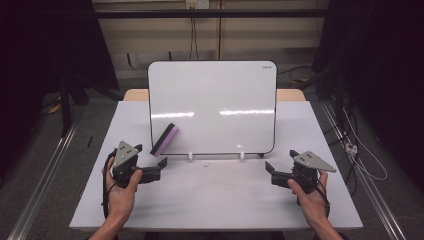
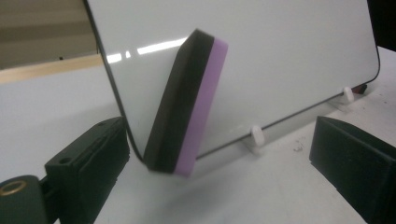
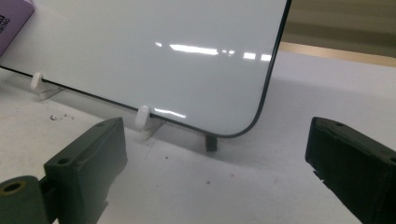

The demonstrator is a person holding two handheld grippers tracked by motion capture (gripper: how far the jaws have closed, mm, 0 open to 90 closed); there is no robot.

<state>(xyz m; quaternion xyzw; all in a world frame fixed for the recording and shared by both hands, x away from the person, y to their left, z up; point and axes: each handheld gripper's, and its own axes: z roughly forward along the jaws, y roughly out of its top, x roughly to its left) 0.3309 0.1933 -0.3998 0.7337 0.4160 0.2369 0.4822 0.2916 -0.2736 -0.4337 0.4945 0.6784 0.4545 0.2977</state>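
Step judged in hand: handling of eraser (image 1: pixel 164 139) at whiteboard (image 1: pixel 212 100) with left claw (image 1: pixel 149 156).

**Condition check**
- Locate eraser at the 7 o'clock corner of the whiteboard, pressed flat against the board face, tilted, black layer toward 9 o'clock and purple layer toward 3 o'clock.
- Confirm left claw spread wide apart, empty, low over the desk (image 1: pixel 215 200), with the eraser at roughly 1 o'clock from it and clear of both pads.
- Confirm right claw (image 1: pixel 282 161) likewise spread apart and empty, near the 5 o'clock corner of the board, touching nothing.

**Procedure**
1. Keep the left claw fully spread during any travel toward or away from the eraser.
2. Turn the wrist to match the eraser's tilt before closing in; aim to bracket the two long faces squarely, not across a corner.
3. Travel in a straight line along the claw's own axis; avoid sideways sweeps near the board edge.
4. Stay clear of the white clips (image 2: pixel 256 135) under the lower edge; probably easy to dislodge, with likely slippage of the board.
5. Hold the right claw parked, ready to steady the board at its 5 o'clock corner if needed.
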